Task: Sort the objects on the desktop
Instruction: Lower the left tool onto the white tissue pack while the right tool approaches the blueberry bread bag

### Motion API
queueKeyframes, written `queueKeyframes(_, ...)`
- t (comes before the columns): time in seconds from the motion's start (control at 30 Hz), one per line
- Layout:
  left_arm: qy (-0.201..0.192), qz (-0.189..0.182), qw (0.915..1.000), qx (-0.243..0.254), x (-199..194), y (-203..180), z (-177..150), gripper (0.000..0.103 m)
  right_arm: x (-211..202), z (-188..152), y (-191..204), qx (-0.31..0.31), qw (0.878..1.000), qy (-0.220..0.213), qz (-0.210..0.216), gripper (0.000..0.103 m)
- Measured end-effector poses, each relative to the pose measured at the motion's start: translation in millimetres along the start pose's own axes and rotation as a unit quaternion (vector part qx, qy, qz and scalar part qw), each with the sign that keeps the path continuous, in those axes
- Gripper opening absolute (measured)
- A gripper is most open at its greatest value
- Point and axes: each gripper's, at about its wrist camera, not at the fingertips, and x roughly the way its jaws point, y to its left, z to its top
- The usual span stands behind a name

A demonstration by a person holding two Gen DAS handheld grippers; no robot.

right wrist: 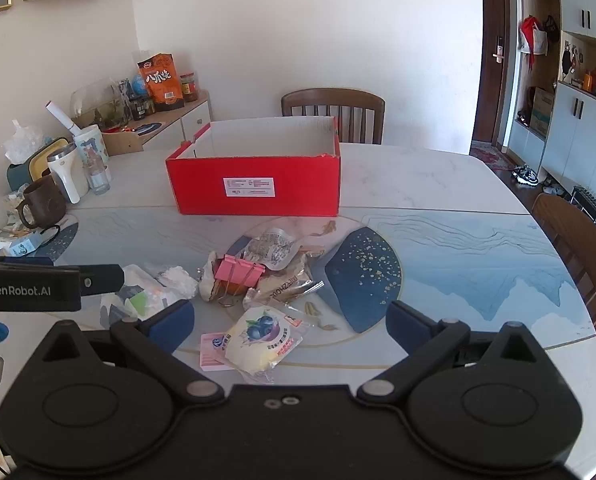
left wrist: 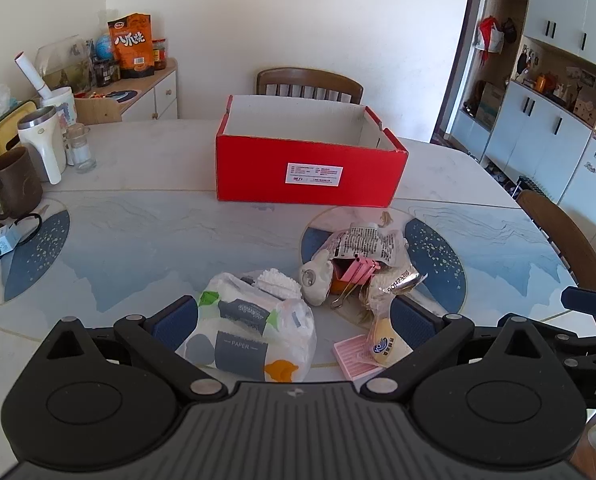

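An open red box [left wrist: 310,176] [right wrist: 253,184] stands at the table's middle. In front of it lies a pile: a tissue pack [left wrist: 249,332] [right wrist: 137,300], a pink binder clip [left wrist: 358,272] [right wrist: 239,274], snack packets [left wrist: 370,240] [right wrist: 273,252], a yellow blueberry bun packet [right wrist: 261,336] [left wrist: 386,340] on a pink pad [left wrist: 354,360] [right wrist: 209,352]. My left gripper [left wrist: 293,316] is open, its fingers either side of the tissue pack and the pad. My right gripper [right wrist: 289,320] is open over the bun packet.
Mugs [left wrist: 13,188], a white flask [left wrist: 43,140] and a glass jar [left wrist: 79,148] crowd the table's left side. Wooden chairs stand behind the box [left wrist: 310,84] and at the right [left wrist: 566,236]. A cabinet with snack bags [left wrist: 131,44] is at back left.
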Motion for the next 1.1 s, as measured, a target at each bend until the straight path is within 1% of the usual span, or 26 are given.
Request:
queueKeyframes(0.27,-0.002,0.004,1.0,0.004,-11.0,-1.2,-9.3,0.103,-7.2,-6.6,1.3,0.002,1.0,0.005,0.007,0.102)
queueKeyframes(0.5,-0.009,0.011,0.9994,0.031,-10.3,-2.6,-14.3,0.103,-8.1,-9.0,1.7,0.012,1.0,0.005,0.015,0.102)
queueKeyframes(0.77,-0.012,0.025,0.9972,0.069,16.3,5.2,-23.4,0.103,24.4,-2.8,1.6,0.037,0.999,0.025,0.016,0.101)
queueKeyframes(0.87,-0.01,0.02,0.9969,0.076,28.8,10.0,-25.5,0.103,34.8,-2.6,4.1,0.041,0.999,0.031,0.015,0.101)
queueKeyframes(1.03,0.006,0.004,0.9969,0.079,48.4,20.1,-23.7,0.103,53.9,-3.7,12.5,0.036,0.998,0.049,0.008,0.1)
queueKeyframes(1.1,0.006,0.005,0.9964,0.084,53.9,24.3,-20.5,0.103,61.0,-3.0,15.4,0.035,0.998,0.056,0.003,0.099)
